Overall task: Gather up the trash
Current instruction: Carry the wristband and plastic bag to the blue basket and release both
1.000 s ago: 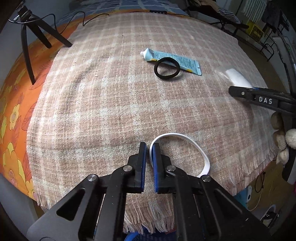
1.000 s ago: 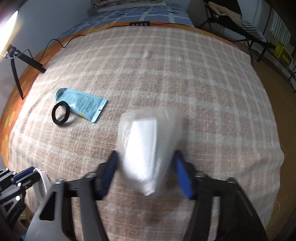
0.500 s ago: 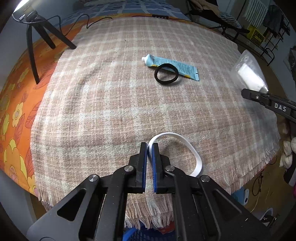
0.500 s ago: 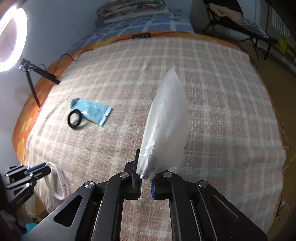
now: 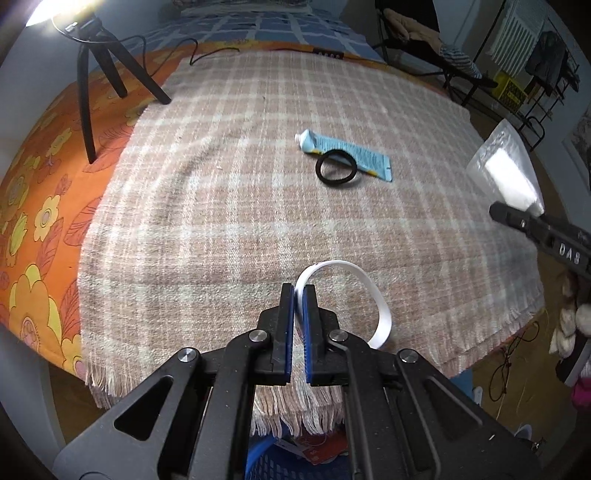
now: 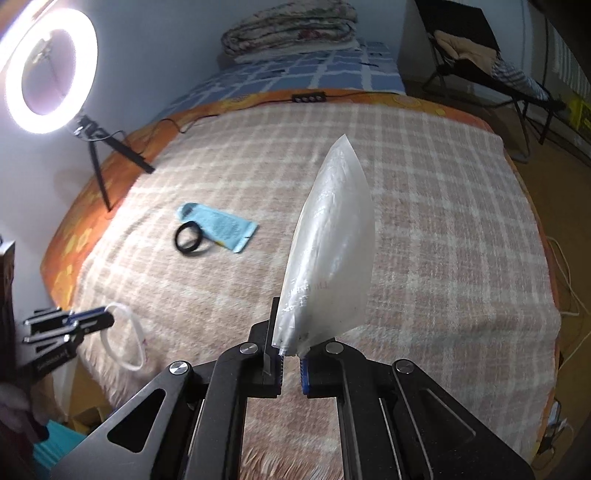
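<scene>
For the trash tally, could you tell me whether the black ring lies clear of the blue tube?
No, the black ring overlaps the blue tube.

Left wrist view: the ring light (image 5: 55,11) is cut off at the top left corner and blown out. The blue basket (image 5: 280,461) under the blanket (image 5: 221,221) fringe is mostly hidden behind the left claw (image 5: 298,295); its contents cannot be identified. The right claw (image 5: 496,212) shows only one finger, the rest leaving the right edge. Right wrist view: faint print on the clear plastic bag (image 6: 328,251) is too small to read. The tube (image 6: 218,225) label is illegible.
</scene>
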The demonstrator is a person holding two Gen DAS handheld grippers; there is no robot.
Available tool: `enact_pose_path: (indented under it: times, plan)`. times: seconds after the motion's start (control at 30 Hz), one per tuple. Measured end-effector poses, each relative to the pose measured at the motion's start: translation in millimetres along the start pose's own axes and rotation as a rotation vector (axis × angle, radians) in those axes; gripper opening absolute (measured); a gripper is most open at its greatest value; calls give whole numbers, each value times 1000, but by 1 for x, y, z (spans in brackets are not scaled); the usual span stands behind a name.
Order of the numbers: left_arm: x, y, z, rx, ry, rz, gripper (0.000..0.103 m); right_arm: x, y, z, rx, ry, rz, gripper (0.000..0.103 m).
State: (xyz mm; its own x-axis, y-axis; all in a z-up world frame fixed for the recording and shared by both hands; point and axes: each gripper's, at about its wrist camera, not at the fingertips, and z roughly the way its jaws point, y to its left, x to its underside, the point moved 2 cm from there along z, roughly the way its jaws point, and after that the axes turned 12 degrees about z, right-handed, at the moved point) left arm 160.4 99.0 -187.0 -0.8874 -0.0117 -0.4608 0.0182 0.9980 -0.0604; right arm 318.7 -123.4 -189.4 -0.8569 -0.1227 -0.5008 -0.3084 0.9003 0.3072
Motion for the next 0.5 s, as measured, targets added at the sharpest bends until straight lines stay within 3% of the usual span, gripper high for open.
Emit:
enact_pose_path:
  times: [0.2, 0.5]
  plan:
    - [4, 1, -21, 11, -25, -5, 2, 16, 25, -13, -46, -1, -64, 5]
    - [46, -7, -53, 27, -27, -5, 2, 58, 60, -30, -118, 28, -172, 5]
